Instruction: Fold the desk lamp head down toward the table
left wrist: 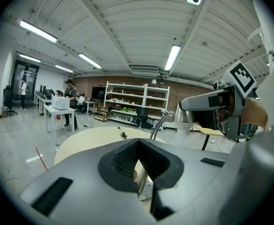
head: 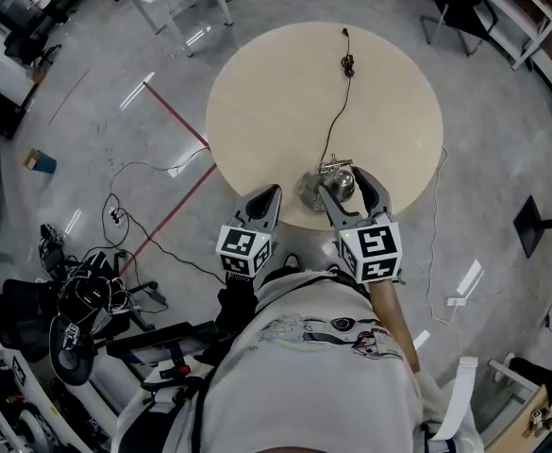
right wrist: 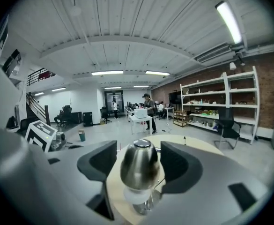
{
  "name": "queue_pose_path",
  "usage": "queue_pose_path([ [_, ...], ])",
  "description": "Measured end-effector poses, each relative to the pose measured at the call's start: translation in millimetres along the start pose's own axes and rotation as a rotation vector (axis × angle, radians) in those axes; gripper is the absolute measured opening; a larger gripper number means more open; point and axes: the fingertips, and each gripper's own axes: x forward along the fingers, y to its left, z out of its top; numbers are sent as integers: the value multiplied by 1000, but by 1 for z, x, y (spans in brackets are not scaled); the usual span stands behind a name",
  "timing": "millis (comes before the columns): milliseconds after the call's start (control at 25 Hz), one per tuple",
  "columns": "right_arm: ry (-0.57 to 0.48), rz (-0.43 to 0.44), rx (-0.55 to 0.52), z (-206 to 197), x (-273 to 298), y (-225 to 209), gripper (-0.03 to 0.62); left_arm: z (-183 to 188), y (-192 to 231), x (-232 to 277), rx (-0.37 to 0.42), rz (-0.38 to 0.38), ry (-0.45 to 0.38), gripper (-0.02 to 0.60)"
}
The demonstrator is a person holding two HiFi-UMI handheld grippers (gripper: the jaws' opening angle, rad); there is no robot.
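Looks like the grab step, with right gripper (head: 343, 183) fingers wide open around the shiny lamp head (right wrist: 139, 165) low in the frame's middle and left gripper (head: 272, 194) fingers shut just left of it; next likely needs squeezing, then tipping down.

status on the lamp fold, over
Left tongs shut, off to the side. Right tongs open around the shiny silver metal lamp head, not gripping. Black cord trails away, nothing blocking.
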Motion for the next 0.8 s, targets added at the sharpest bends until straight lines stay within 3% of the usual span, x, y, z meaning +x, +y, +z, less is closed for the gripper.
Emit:
queue_pose_path([
  [200, 16, -43, -32, -7, 3, -3, 272, -1, 4, -3, 0, 10, -4, 2],
  [800, 10, -47, -46, -13, -7, 4, 270, -8, 0, -4, -12, -4, 10, 2],
])
